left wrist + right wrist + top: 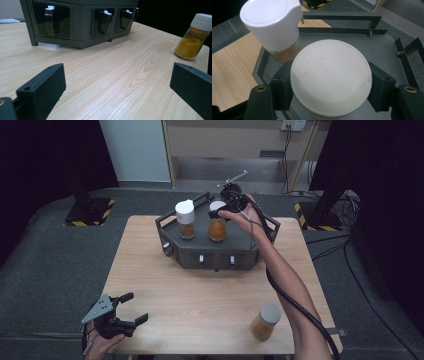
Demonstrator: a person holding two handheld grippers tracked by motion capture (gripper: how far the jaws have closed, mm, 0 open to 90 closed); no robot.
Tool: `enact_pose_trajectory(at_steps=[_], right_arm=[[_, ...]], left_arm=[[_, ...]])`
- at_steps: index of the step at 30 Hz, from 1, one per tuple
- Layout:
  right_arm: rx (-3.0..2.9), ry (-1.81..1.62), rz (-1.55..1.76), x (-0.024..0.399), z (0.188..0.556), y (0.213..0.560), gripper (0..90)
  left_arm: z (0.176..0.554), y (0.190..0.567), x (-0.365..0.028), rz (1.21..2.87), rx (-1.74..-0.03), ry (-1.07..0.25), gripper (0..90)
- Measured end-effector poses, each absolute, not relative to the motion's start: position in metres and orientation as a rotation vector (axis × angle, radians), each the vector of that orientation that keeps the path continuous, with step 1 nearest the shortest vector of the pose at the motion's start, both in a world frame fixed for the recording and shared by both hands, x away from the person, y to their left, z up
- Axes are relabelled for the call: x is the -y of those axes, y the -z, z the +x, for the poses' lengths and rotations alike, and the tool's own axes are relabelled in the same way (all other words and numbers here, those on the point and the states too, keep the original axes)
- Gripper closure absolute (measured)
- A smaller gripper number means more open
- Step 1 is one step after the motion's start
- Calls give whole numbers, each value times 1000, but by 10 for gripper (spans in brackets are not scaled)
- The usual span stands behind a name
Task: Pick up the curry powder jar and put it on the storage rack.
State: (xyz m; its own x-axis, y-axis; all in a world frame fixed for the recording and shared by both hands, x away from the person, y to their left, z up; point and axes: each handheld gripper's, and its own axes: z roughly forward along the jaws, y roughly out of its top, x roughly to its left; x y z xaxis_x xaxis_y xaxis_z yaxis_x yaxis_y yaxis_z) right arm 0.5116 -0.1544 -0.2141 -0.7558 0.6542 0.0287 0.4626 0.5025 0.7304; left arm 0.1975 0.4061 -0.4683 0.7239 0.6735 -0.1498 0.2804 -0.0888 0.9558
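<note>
A dark grey rack (215, 252) stands at the back middle of the wooden table (175, 290). Two spice jars stand on its top. My right gripper (220, 211) is shut on the flat white lid (330, 75) of the orange-powder jar (217, 229); both jaws press the lid's sides, with the gripper (330, 81) coming down from above. Beside it stands a brown-powder jar (185, 219) with a taller white cap (272, 22). My left gripper (137, 306) hovers open at the table's front left corner, nothing between its jaws (117, 75).
A third jar of yellow-orange powder (265, 321) with a white lid stands near the table's front right (193, 40). The rack's front (80, 22) carries several small knobs. A raised rail (342, 16) runs round the rack's top. Dark carpet surrounds the table.
</note>
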Motion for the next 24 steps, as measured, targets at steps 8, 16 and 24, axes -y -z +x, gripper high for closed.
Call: enact_pose_trajectory(at_steps=[8, 16, 24], right_arm=[[-2485, -1112, 966, 157, 513, 218, 332], [-2470, -1116, 955, 153, 509, 221, 329], [-2405, -1177, 924, 162, 501, 222, 132]], left_arm=[[197, 469, -406, 1673, -772, -390, 0], [198, 468, -406, 1678, -768, -390, 0], [198, 468, -406, 1677, -768, -392, 0]])
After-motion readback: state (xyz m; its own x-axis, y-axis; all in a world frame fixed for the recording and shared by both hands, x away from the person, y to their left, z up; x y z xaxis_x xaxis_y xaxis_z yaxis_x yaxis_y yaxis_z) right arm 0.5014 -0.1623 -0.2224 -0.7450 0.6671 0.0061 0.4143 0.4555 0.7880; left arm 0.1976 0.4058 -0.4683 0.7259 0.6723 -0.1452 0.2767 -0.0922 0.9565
